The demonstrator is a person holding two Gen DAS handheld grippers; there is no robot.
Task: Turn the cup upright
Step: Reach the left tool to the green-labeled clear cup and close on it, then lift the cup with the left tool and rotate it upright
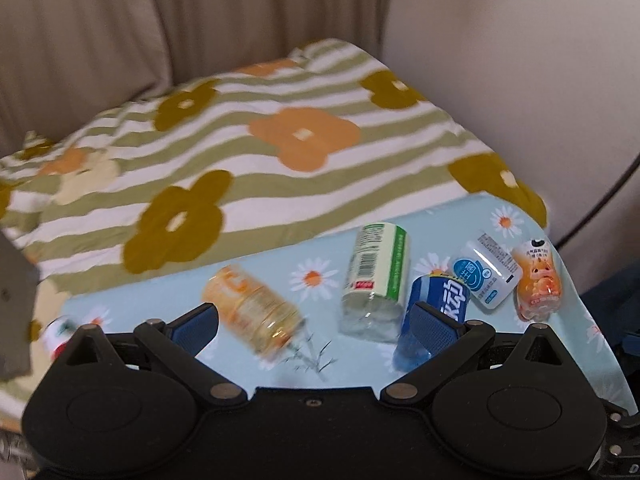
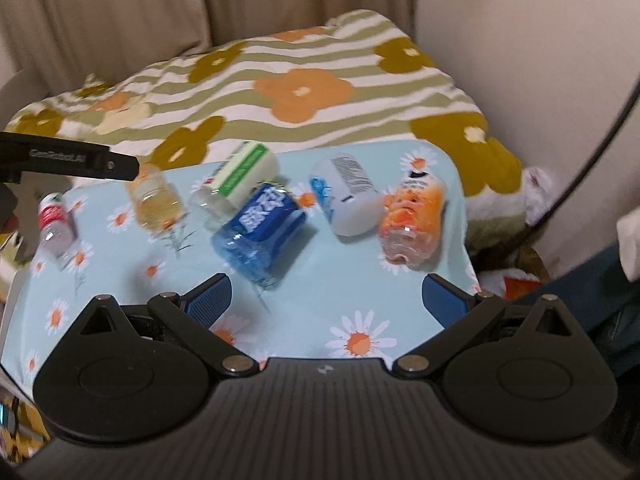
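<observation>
Several small bottle-shaped cups lie on their sides on a light blue daisy tablecloth (image 2: 360,280). From left to right in the right wrist view: a red-labelled one (image 2: 54,220), a yellow one (image 2: 156,200), a green-and-white one (image 2: 240,176), a blue one (image 2: 260,232), a white-and-blue one (image 2: 348,196) and an orange one (image 2: 412,220). My left gripper (image 1: 316,324) is open, low over the table, with the yellow cup (image 1: 252,312) between its fingers. Its right finger (image 1: 434,326) overlaps the blue cup (image 1: 432,312). My right gripper (image 2: 326,300) is open and empty, in front of the blue cup.
A striped floral blanket (image 1: 240,140) covers the bed behind the table. Beige curtains (image 1: 120,20) and a wall stand beyond. A dark cable (image 2: 592,152) hangs at the right. The left gripper's body (image 2: 68,160) shows at the left of the right wrist view.
</observation>
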